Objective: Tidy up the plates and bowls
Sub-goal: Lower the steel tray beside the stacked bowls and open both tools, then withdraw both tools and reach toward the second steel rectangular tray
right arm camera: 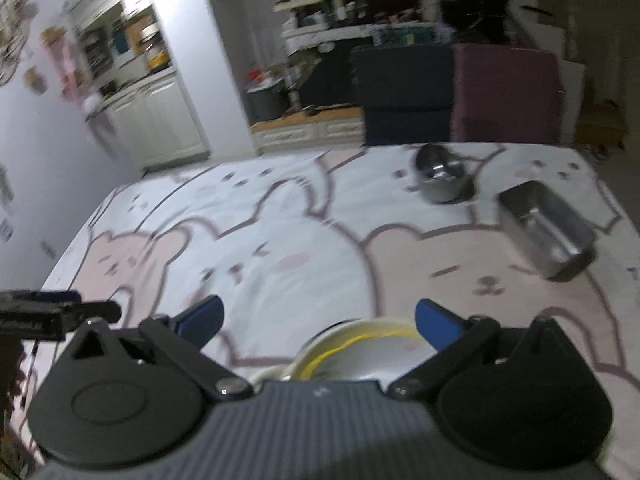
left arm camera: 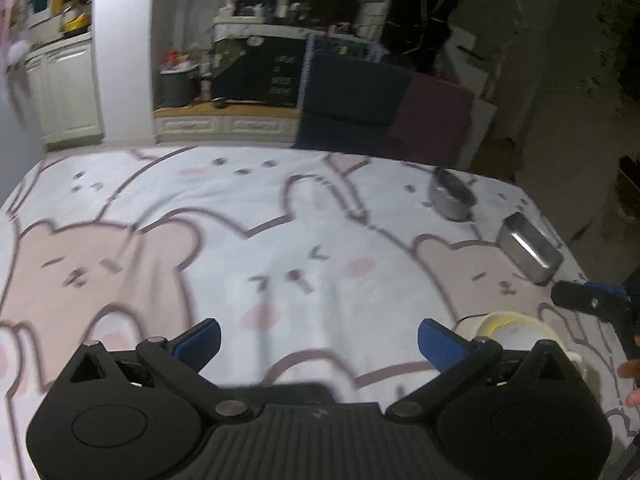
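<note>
A white bowl with a yellow rim (right arm camera: 360, 350) sits on the bear-print cloth (right arm camera: 280, 240), just under my right gripper (right arm camera: 318, 326), which is open and empty above it. The bowl also shows in the left wrist view (left arm camera: 516, 330), to the right of my left gripper (left arm camera: 319, 342), which is open and empty over bare cloth. A round steel bowl (right arm camera: 440, 178) stands at the far right, also seen in the left wrist view (left arm camera: 450, 200). A rectangular steel tray (right arm camera: 546, 228) lies nearer on the right, also in the left wrist view (left arm camera: 530, 248).
The table's far edge (left arm camera: 280, 150) and right edge (right arm camera: 616, 200) drop to the floor. Dark blue and maroon chairs (right arm camera: 460, 92) stand beyond the far edge. Kitchen cabinets (right arm camera: 160, 120) and cluttered shelves stand behind. The right gripper's finger (left arm camera: 588, 298) shows at the left view's right edge.
</note>
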The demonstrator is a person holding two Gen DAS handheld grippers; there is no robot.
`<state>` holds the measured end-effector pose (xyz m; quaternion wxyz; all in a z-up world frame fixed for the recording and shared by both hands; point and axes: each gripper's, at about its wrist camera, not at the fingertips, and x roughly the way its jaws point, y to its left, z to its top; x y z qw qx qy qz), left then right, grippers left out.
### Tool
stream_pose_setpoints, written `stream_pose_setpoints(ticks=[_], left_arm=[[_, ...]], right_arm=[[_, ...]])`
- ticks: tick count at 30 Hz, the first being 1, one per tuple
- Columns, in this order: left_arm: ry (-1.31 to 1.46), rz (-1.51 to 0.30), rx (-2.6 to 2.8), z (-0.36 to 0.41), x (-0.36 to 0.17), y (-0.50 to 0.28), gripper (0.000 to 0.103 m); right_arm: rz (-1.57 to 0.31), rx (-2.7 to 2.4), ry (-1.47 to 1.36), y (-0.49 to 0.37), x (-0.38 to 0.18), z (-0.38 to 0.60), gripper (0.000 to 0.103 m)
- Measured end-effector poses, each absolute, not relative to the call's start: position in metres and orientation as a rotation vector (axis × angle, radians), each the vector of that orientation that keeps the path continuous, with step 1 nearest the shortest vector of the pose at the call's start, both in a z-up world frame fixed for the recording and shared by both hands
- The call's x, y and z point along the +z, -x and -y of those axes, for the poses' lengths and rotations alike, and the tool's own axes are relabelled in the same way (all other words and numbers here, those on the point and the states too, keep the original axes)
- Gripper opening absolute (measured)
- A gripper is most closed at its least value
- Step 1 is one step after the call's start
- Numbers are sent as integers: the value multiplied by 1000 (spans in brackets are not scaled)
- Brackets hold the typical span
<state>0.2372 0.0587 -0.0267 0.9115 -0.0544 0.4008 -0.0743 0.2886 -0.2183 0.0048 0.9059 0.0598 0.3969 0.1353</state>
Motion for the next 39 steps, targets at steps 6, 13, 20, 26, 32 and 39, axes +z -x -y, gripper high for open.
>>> stream_pose_setpoints(ticks=[6, 13, 20, 26, 32, 39], left_arm=[[64, -788, -241, 0, -27, -266, 103], [10, -782, -347, 70, -39, -294, 103], [28, -791, -406, 128, -51, -322, 103], [-16, -776, -483, 178, -52, -352, 103], [-85, -712, -524, 212, -50, -385, 103], [-120, -694, -557, 237, -53, -427, 103]], right_arm=[[-799, 152, -211, -310, 2, 284, 103], [-785, -1, -308, -320, -12, 349, 103], [-785, -85, -373, -337, -34, 397, 103], [-795, -130, -468, -359, -51, 422, 102], [-802, -175, -618, -382, -68, 439, 94], [-864, -228, -742, -404, -92, 447, 63]])
